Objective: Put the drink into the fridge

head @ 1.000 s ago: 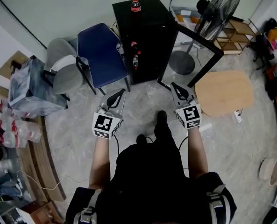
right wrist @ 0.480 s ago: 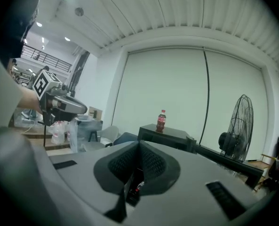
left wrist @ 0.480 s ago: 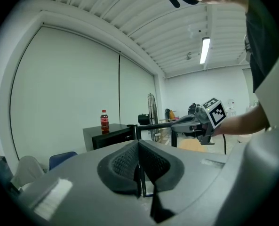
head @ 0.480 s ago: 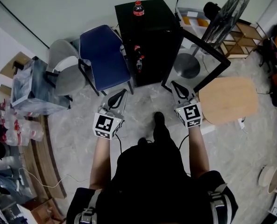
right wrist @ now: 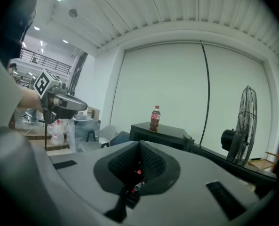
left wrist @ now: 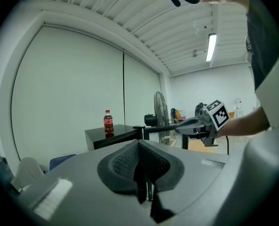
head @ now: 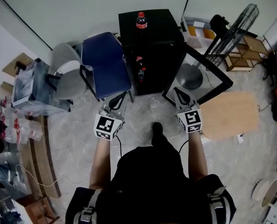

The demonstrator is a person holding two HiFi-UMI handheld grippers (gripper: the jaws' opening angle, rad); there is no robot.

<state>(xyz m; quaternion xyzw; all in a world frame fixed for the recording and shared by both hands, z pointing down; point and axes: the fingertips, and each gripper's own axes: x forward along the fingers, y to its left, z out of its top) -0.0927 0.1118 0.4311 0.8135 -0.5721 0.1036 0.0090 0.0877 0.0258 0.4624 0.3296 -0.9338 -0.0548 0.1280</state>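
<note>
A cola bottle (head: 141, 20) with a red cap stands on top of the black fridge (head: 161, 27); it also shows as a small bottle (left wrist: 108, 124) in the left gripper view and as a bottle (right wrist: 155, 117) in the right gripper view. The fridge door (head: 202, 70) hangs open to the right, and two more bottles (head: 139, 66) sit inside. My left gripper (head: 121, 96) is shut and empty, low in front of the fridge. My right gripper (head: 177, 92) is shut and empty too, close to the open door. Both are well short of the bottle.
A blue chair (head: 104, 59) and a grey chair (head: 66, 66) stand left of the fridge. A floor fan (head: 231, 27) and a wooden shelf (head: 250, 48) stand at the right. A round wooden table (head: 229, 115) lies beside my right gripper. A plastic-wrapped box (head: 31, 85) sits far left.
The person has stepped towards the fridge, so it and the bottle lie lower and nearer in the head view. Both grippers stayed shut and moved forward with the body.
</note>
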